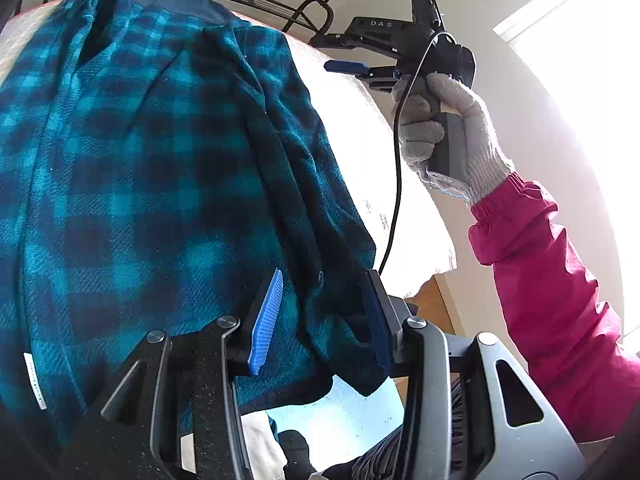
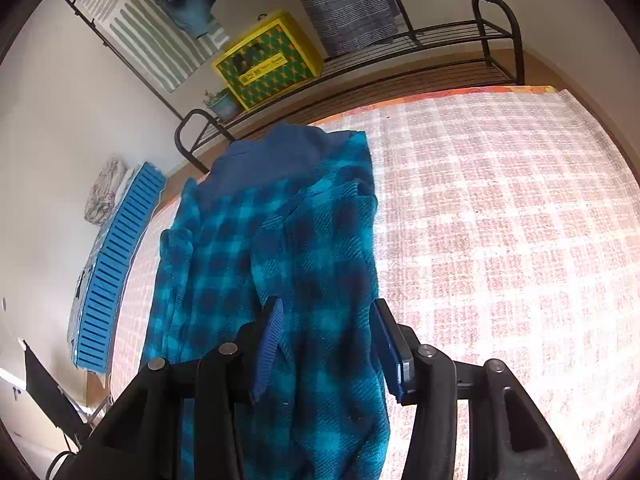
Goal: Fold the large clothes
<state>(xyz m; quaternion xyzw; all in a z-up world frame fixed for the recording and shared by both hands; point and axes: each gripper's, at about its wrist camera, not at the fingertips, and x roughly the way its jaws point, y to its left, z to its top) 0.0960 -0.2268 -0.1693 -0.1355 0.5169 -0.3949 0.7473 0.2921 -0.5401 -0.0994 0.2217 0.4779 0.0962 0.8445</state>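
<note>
A teal and dark blue plaid jacket (image 1: 132, 168) lies on a table covered with a pink and white checked cloth (image 2: 500, 220). It also shows in the right wrist view (image 2: 280, 248), lying lengthwise with its plain blue collar at the far end. My left gripper (image 1: 324, 312) is open, its fingers on either side of the jacket's near right edge. My right gripper (image 2: 328, 340) is open above the jacket's near part. In the left wrist view the right gripper (image 1: 348, 68) is held up above the table's right side by a gloved hand.
A black metal rack (image 2: 440, 40) stands behind the table with a yellow and green box (image 2: 268, 64) and hanging clothes. A blue slatted crate (image 2: 116, 272) sits left of the table. A bright window (image 1: 580, 40) is at the right.
</note>
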